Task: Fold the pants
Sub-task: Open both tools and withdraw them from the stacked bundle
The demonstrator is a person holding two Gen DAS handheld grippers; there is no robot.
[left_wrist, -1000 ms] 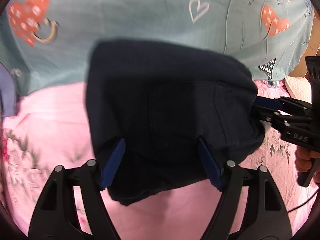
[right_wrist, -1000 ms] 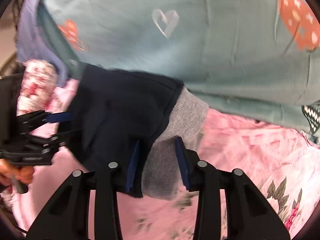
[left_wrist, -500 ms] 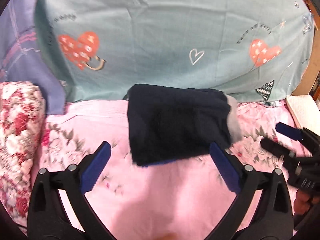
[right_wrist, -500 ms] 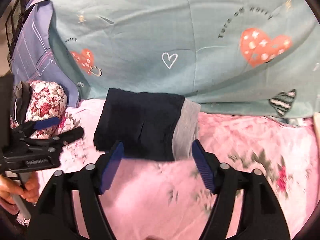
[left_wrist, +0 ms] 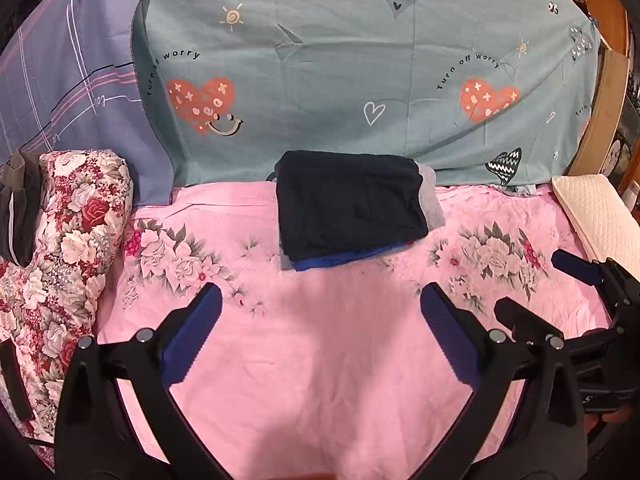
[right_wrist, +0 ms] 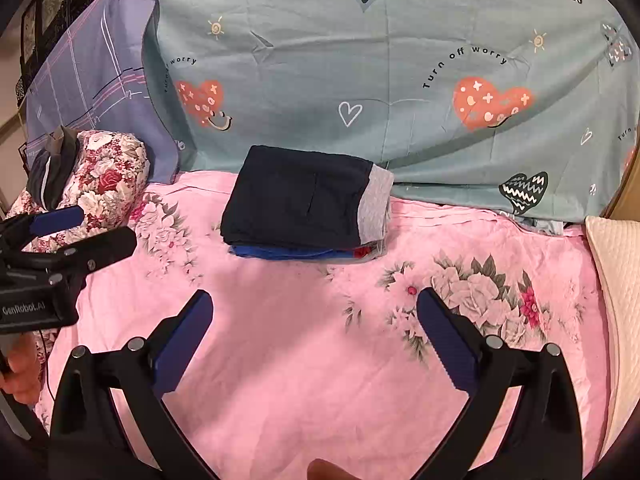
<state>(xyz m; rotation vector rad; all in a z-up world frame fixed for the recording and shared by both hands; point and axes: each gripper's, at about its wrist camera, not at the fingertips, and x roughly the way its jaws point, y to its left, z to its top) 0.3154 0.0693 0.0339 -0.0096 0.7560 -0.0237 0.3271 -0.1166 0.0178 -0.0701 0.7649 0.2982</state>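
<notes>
The folded dark navy pants (left_wrist: 348, 204) (right_wrist: 296, 200) lie in a neat rectangle on the pink floral sheet (left_wrist: 320, 360), at the foot of the teal hanging cloth. A grey band (right_wrist: 374, 208) shows at their right end. They rest on a folded blue garment (right_wrist: 280, 252). My left gripper (left_wrist: 320, 296) is open, well short of the pile, with nothing between its fingers. My right gripper (right_wrist: 314, 298) hangs equally far back, its jaws opening and empty. Each gripper shows in the other's view: right (left_wrist: 536, 288), left (right_wrist: 104, 226).
A rolled floral quilt (left_wrist: 68, 240) with a dark garment (left_wrist: 18, 208) on it lies at the left. A cream pillow (left_wrist: 596, 216) sits at the right edge. Behind hang the teal heart-print cloth (left_wrist: 360, 60) and a purple cloth (left_wrist: 68, 72).
Both grippers let go of the folded pants, opened wide and pulled back and up. The pants stay where they were set, on the blue garment.
</notes>
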